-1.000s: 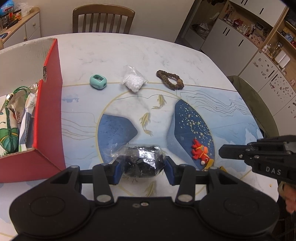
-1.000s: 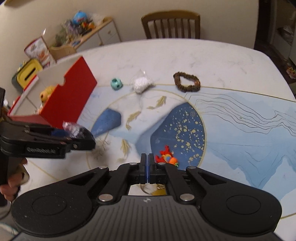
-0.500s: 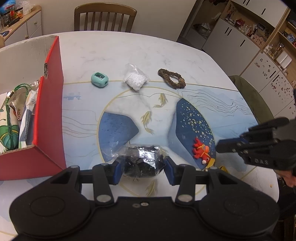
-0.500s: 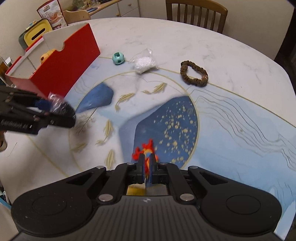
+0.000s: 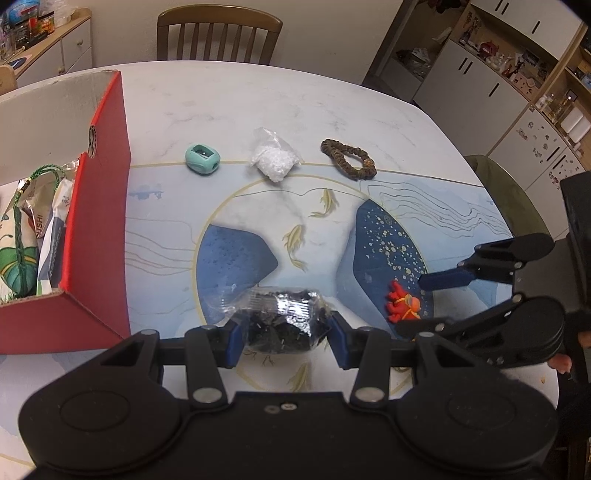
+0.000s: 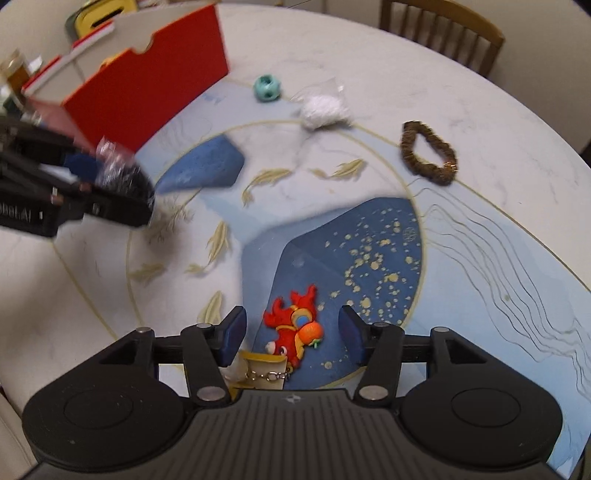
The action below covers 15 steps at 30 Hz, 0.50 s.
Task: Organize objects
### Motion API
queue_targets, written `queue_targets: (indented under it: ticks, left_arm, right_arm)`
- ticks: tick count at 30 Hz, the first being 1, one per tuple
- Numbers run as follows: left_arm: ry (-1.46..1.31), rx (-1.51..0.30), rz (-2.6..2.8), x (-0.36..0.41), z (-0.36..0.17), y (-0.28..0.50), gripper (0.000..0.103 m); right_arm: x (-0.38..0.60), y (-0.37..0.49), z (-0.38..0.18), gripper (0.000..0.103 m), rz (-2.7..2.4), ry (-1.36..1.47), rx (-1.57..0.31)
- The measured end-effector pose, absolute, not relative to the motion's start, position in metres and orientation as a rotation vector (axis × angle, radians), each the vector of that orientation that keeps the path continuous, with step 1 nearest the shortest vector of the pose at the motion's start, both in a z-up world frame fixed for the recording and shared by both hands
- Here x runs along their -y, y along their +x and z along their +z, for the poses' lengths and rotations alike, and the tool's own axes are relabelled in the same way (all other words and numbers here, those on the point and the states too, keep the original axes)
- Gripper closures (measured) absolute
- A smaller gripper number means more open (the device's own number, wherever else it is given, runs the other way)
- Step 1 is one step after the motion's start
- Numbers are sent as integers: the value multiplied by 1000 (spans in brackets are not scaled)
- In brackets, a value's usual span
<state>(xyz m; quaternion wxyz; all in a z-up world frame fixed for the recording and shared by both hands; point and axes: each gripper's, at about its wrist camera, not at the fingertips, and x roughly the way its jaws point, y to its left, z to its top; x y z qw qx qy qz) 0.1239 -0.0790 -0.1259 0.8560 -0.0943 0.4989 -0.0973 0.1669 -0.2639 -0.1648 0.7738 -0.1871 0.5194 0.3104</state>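
Observation:
My left gripper [image 5: 282,336] is shut on a clear bag of black bits [image 5: 280,321], held above the table just right of the red box [image 5: 99,229]. The same bag [image 6: 118,166] shows blurred in the right wrist view. My right gripper [image 6: 291,332] is open, its fingers on either side of a red toy keychain [image 6: 295,328] lying on the table; from the left wrist view the keychain [image 5: 402,304] sits between those fingers. Further back lie a teal sharpener [image 5: 202,158], a bag of white bits [image 5: 275,160] and a brown scrunchie [image 5: 349,159].
The red box holds snack packets and a green cord [image 5: 22,221]. A wooden chair [image 5: 219,33] stands at the table's far side, cupboards [image 5: 480,74] to the right. A person's hand [image 5: 561,363] grips the right tool. The round table [image 5: 332,110] has a blue patterned mat.
My right gripper has opened and dropped down around the red keychain. The left gripper keeps hold of the black bag and has barely shifted.

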Motion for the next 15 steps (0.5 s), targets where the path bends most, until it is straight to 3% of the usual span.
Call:
queue_targets:
  ticks: [10, 15]
  left_arm:
    - [-200, -1051, -177, 86, -126, 124, 58]
    - [-200, -1049, -167, 91, -125, 122, 58]
  right_arm:
    - [259, 167, -177, 50, 704, -464, -1110]
    - [259, 163, -177, 69, 730, -466, -1093]
